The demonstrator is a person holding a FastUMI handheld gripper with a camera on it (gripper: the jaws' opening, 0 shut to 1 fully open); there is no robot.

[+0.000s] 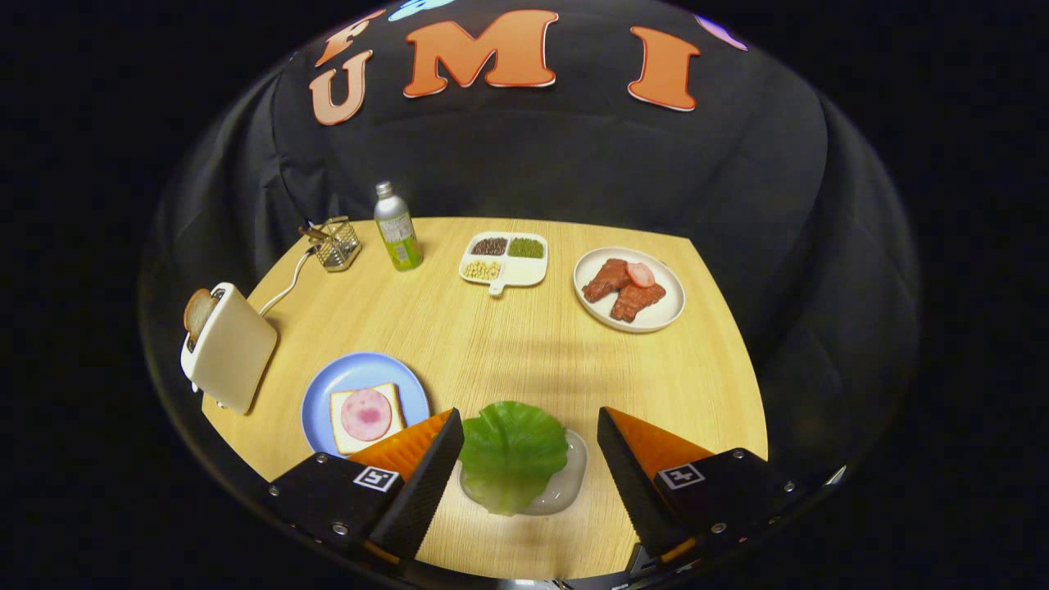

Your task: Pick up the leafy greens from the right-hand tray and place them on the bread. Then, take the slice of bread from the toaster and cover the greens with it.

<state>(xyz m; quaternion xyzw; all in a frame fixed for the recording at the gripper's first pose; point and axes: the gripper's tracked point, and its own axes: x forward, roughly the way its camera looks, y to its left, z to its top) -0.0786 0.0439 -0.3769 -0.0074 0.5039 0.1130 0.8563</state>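
Jaws spread wide around leafy greens [512, 453] on their clear tray [574, 475]; bread [366, 418] on blue plate [328, 385], wooden table [508, 344].

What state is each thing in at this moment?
tool: open, fingers either side of the leafy greens
leafy greens: lying on their tray, not gripped
toaster: bread slice sticking up from slot
blue plate: holds bread topped with a pink slice, no greens yet
bottle: upright, capped

The brown bread slice [197, 312] sits mostly hidden in the white toaster [231, 347] — the green leaf [512, 453] covers much of its clear tray [571, 478].
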